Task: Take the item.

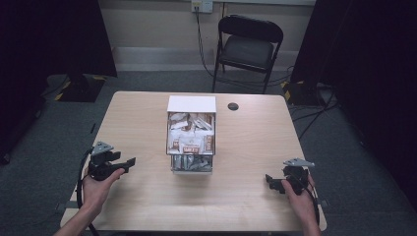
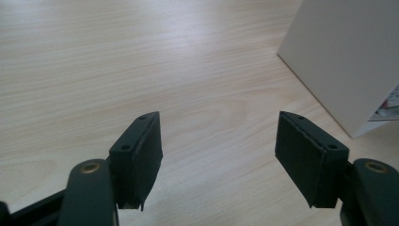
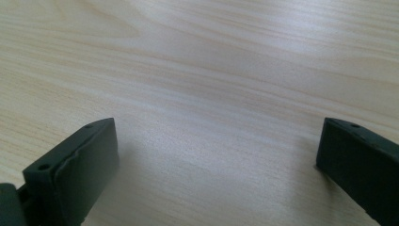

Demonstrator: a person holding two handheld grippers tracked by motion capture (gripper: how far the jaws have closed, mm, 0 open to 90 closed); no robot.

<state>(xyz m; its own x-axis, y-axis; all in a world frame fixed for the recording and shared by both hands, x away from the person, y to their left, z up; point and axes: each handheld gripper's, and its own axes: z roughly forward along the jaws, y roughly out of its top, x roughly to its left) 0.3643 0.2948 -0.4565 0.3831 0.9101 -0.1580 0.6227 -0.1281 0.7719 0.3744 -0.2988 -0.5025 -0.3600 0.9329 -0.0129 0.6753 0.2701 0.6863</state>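
A white box [image 1: 191, 129] of small packets [image 1: 190, 142] stands in the middle of the surface [image 1: 255, 142], its open top facing the camera and a drawer-like tray pulled out toward the person, likely so the contents can be reached from the near side. It sits between the two tongs, well apart from each. The left tongs [image 1: 129, 162] rest low near the left edge, pointed inward at the box, whose white side wall shows in the left gripper view; jaws stand wide with nothing between them. The right tongs [image 1: 269, 180] lie near the right front corner, also aimed inward, jaws spread wide over bare wood. Both hands grip from behind, wrists low, seemingly poised to start.
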